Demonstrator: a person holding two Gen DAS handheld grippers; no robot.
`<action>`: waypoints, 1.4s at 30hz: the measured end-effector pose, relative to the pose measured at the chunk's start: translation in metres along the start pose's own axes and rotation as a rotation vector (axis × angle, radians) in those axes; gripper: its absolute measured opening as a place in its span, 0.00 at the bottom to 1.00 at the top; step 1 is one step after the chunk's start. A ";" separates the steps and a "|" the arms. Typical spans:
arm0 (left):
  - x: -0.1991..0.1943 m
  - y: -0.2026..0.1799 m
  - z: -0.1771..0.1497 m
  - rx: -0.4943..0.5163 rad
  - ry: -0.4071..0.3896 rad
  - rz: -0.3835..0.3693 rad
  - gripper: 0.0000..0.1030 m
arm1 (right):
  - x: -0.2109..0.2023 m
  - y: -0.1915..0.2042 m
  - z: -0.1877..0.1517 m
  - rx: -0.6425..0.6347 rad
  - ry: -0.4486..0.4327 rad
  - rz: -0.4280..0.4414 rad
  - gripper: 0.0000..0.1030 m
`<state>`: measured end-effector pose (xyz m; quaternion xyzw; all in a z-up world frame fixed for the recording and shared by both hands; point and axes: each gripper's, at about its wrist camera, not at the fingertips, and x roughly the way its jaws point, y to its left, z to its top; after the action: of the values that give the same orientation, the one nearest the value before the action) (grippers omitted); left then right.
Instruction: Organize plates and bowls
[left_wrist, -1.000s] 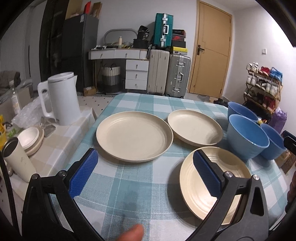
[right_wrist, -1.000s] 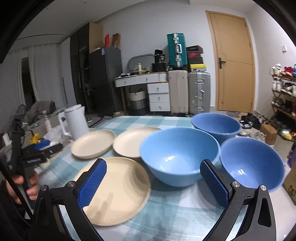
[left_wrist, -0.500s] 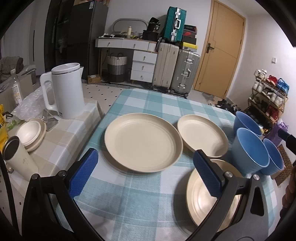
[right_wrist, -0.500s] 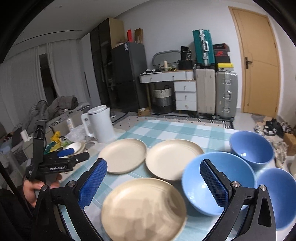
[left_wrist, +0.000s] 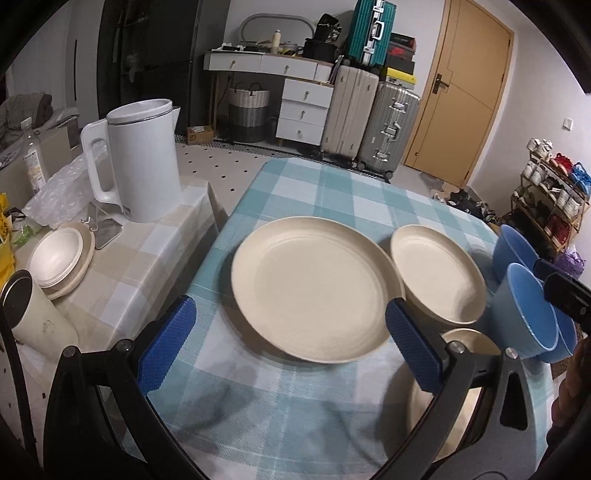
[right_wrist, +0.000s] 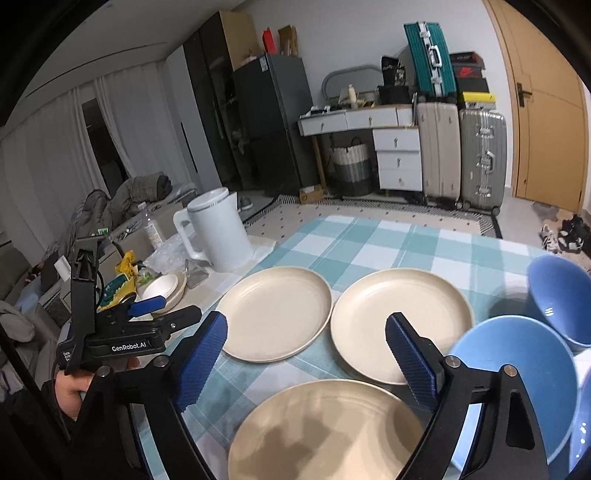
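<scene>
Left wrist view shows the left gripper (left_wrist: 288, 347) with its blue pads spread wide and nothing between them, hovering over the checked tablecloth (left_wrist: 332, 192) just short of the near rim of the large cream plate (left_wrist: 314, 284). A second cream plate (left_wrist: 436, 269) sits to its right, rims nearly touching, and a third cream plate (left_wrist: 465, 343) lies nearest, partly hidden behind the right finger. Two blue bowls (left_wrist: 528, 306) show at the far right edge. A white kettle (left_wrist: 136, 158) stands on the side table to the left.

From the right wrist view, the right gripper (right_wrist: 306, 354) is likewise spread and empty, above the nearest plate (right_wrist: 325, 432), with the other two plates beyond it and the bowls (right_wrist: 517, 376) to the right.

The plates look matte, thin and stiff — probably a light fibre or plastic ware, not brittle china, though I cannot confirm that. Lying flat on cloth, they offer only the raised rim as a place to take hold; a pinch across the lip at the near edge seems the sound choice. The surface is smooth, so a shallow bite could slip and let the plate swing down. The bowls are deeper — one finger inside the wall and one outside should hold them.
</scene>
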<state>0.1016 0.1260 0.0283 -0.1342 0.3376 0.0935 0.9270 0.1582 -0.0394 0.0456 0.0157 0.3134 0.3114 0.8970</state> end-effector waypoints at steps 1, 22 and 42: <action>0.004 0.003 0.001 -0.005 0.001 -0.001 0.99 | 0.008 0.000 0.000 0.001 0.012 0.000 0.83; 0.077 0.035 -0.006 -0.068 0.137 0.015 0.71 | 0.133 -0.003 -0.024 0.052 0.256 0.037 0.58; 0.107 0.040 -0.012 -0.071 0.207 0.016 0.42 | 0.180 -0.007 -0.035 0.099 0.371 0.043 0.43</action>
<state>0.1644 0.1693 -0.0581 -0.1734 0.4290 0.0986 0.8810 0.2519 0.0513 -0.0839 0.0089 0.4879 0.3125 0.8150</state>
